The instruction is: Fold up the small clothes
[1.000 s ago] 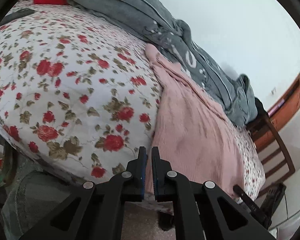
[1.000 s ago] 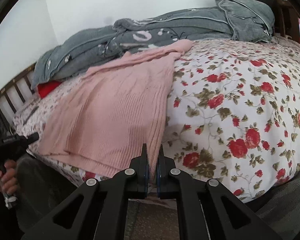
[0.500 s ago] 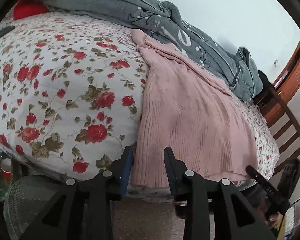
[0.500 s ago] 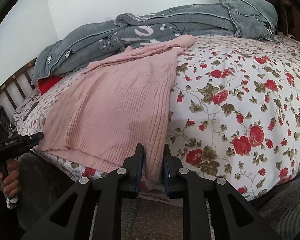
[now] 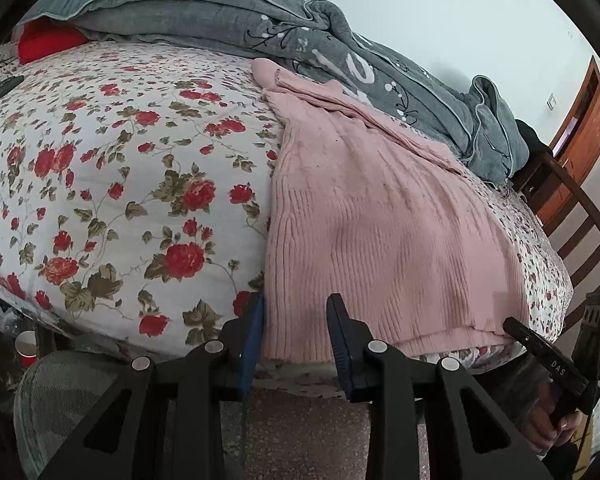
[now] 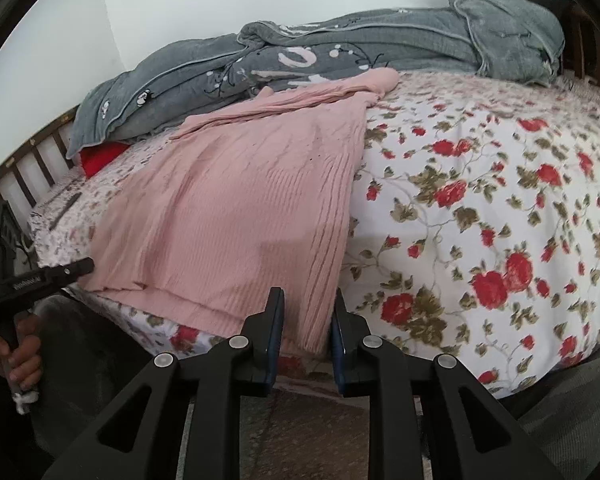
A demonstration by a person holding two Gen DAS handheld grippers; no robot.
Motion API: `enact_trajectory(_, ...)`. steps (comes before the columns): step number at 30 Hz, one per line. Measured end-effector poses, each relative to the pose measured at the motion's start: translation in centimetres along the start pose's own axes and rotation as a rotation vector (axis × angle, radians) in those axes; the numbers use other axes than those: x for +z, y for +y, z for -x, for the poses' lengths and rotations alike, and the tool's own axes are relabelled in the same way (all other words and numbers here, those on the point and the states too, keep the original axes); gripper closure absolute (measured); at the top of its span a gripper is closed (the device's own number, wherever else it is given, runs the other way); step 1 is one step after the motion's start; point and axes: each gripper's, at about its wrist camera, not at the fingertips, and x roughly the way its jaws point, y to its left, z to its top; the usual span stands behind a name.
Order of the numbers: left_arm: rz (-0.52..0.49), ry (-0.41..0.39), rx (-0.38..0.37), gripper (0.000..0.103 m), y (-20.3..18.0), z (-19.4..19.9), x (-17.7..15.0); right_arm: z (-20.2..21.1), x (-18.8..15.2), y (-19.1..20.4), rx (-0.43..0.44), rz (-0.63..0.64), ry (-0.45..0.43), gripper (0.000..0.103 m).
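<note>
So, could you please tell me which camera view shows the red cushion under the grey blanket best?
The left wrist view: the red cushion shows as a broad patch beneath the grey blanket at the bed's far corner. The right wrist view catches only a small sliver under the blanket's edge.

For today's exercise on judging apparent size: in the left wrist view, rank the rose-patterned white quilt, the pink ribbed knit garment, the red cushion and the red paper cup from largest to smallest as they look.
1. Rose-patterned white quilt
2. Pink ribbed knit garment
3. Red cushion, partly hidden under the grey blanket
4. Red paper cup
</note>
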Motion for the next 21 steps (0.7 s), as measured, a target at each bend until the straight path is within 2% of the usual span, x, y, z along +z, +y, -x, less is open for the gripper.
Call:
enact_trajectory(2,0.004,0.006,0.008,0.084,-0.3,-0.2,-0.1,0.0,-0.1,0.2,-0.009,0.004,0.0,0.087)
enact_trajectory(3,0.009,0.013,0.007,0.091,-0.3,-0.3,-0.2,-0.1,-0.1,0.4,-0.012,0.01,0.008,0.097)
enact_trajectory(4,0.013,0.012,-0.001,0.093,-0.4,-0.4,-0.3,-0.1,-0.1,0.6,-0.02,0.015,0.004,0.097)
enact_trajectory(8,0.031,-0.014,-0.054,0.094,-0.6,0.7,0.0,1.3,0.3,1.7,-0.02,0.051,-0.039,0.098)
enact_trajectory(13,0.149,-0.006,-0.105,0.094,0.6,1.9,1.4,3.3,2.2,1.8,0.052,-0.011,-0.071,0.098)
enact_trajectory(21,0.085,-0.076,-0.083,0.094,-1.9,4.2,5.6,4.9,6.0,1.4,0.069,-0.057,-0.12,0.098)
